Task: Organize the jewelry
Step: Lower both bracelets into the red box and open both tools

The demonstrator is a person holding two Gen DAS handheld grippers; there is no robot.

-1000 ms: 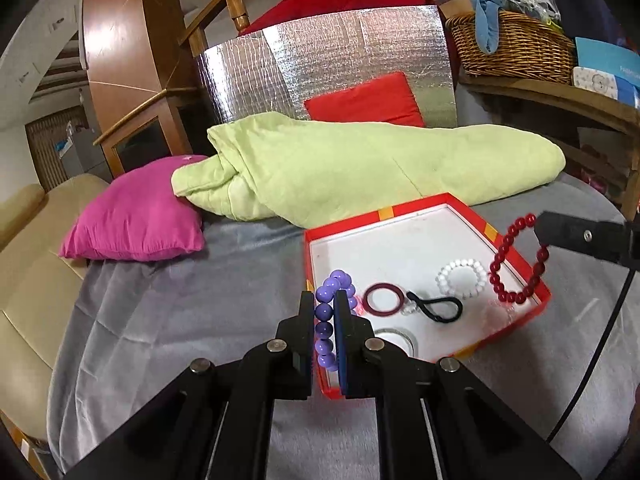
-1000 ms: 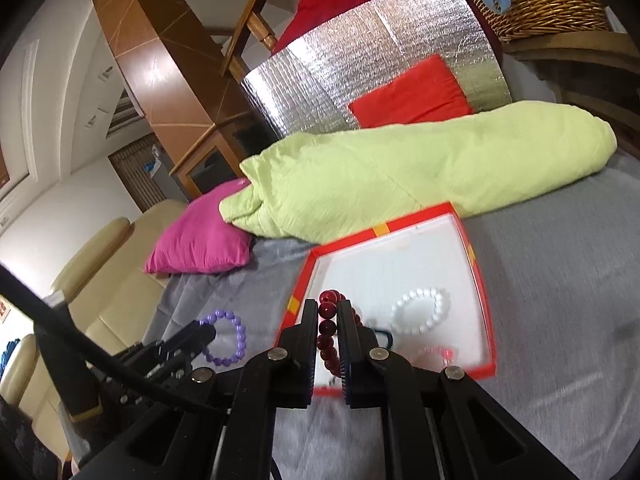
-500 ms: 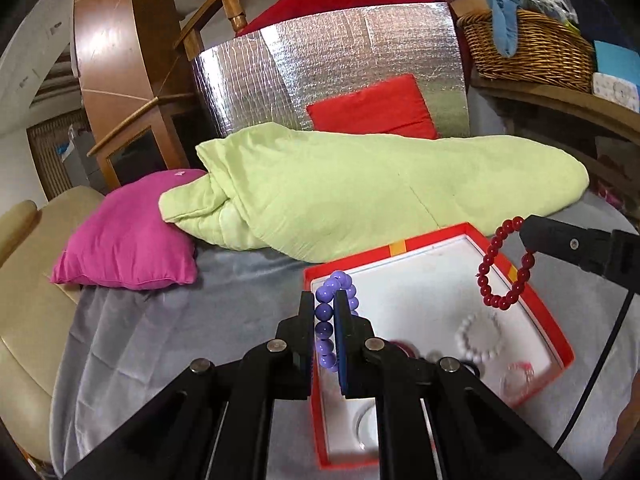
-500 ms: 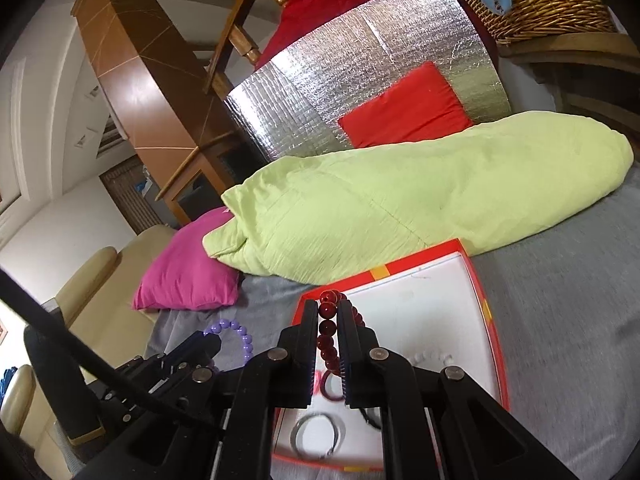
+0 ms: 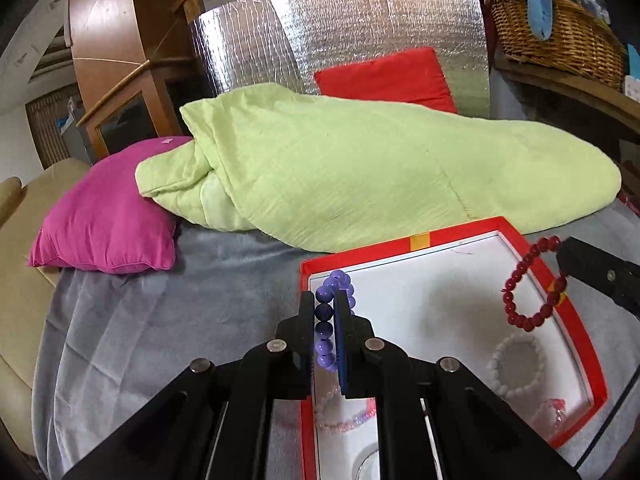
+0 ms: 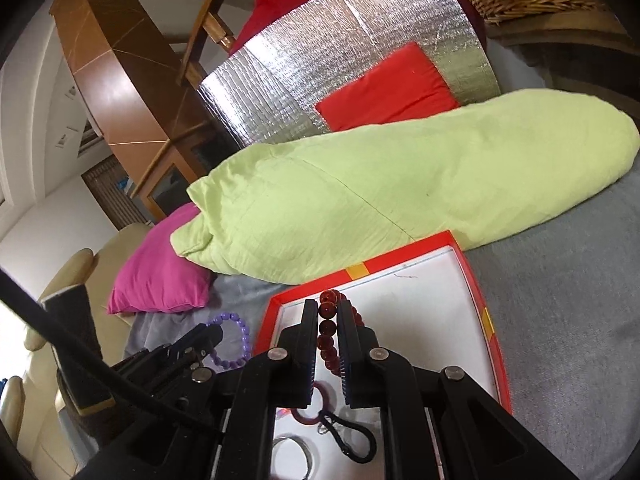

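Note:
My left gripper (image 5: 324, 312) is shut on a purple bead bracelet (image 5: 329, 322), held above the near left corner of a red box with a white floor (image 5: 418, 241). My right gripper (image 6: 328, 320) is shut on a dark red bead bracelet (image 6: 328, 334), held above the same box (image 6: 486, 322). The red bracelet also shows in the left wrist view (image 5: 532, 284), hanging over the box's right side. The purple bracelet shows in the right wrist view (image 6: 232, 340), left of the box. In the box lie a white bead bracelet (image 5: 516, 366), a pink bead bracelet (image 5: 346, 416), a black clip (image 6: 352, 440) and rings.
The box sits on a grey cover (image 5: 180, 320). A light green quilt (image 5: 360, 172) lies right behind the box. A magenta pillow (image 5: 104, 220) is at the left. A red cushion (image 5: 384, 78) leans on a silver foil panel (image 5: 340, 32). A wicker basket (image 5: 556, 40) stands back right.
Both grippers have moved forward over the box with their bracelets held. The box now lies closer and lower in both views.

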